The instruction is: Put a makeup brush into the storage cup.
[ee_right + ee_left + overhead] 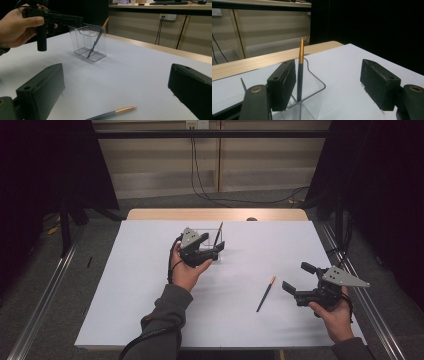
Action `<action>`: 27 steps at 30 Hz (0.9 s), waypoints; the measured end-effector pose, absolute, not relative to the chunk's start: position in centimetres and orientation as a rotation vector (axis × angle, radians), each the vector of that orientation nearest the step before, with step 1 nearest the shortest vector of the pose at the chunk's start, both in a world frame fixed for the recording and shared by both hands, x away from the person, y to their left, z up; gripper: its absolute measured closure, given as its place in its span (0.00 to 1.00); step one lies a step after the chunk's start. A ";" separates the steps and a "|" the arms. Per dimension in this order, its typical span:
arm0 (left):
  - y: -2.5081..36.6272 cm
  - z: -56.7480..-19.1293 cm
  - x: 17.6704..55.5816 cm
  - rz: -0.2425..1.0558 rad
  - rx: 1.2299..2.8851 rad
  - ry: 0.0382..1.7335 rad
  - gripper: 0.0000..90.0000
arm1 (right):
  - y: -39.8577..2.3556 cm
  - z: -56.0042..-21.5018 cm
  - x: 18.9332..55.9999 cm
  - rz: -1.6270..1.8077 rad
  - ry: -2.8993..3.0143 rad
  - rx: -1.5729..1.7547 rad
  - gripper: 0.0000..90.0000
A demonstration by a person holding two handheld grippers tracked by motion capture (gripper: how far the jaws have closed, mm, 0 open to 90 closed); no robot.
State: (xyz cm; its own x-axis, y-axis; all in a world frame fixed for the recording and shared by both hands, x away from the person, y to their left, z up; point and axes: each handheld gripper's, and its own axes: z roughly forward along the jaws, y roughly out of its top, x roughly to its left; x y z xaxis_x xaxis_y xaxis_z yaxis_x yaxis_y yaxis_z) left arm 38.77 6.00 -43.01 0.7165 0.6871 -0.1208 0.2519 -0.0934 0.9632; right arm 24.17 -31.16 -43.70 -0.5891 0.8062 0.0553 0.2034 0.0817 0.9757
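Observation:
A clear plastic holder [222, 246] stands on the white table top, left of centre and toward the back. A dark pencil with a gold end [218, 234] leans inside it, tip up. My left gripper [214, 251] hovers over the holder, open; in the left gripper view the pencil [299, 75] stands just beside the left jaw, untouched, with the holder's rim [319, 83] below. A second dark pencil [265, 294] lies flat on the table, right of centre. My right gripper [296, 276] is open just right of it, and that pencil [113, 114] lies low between its jaws.
The white sheet [150, 295] covers most of the table, with a wooden strip [215, 214] at the far edge. Metal rails run along both sides on the floor. Cables hang on the back wall. The left gripper [62, 20] and its hand appear in the right gripper view.

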 end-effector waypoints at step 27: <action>7.5 -42.9 37.5 0.444 1.699 0.700 0.08 | -31.1 -43.9 24.3 1.517 1.865 1.019 0.00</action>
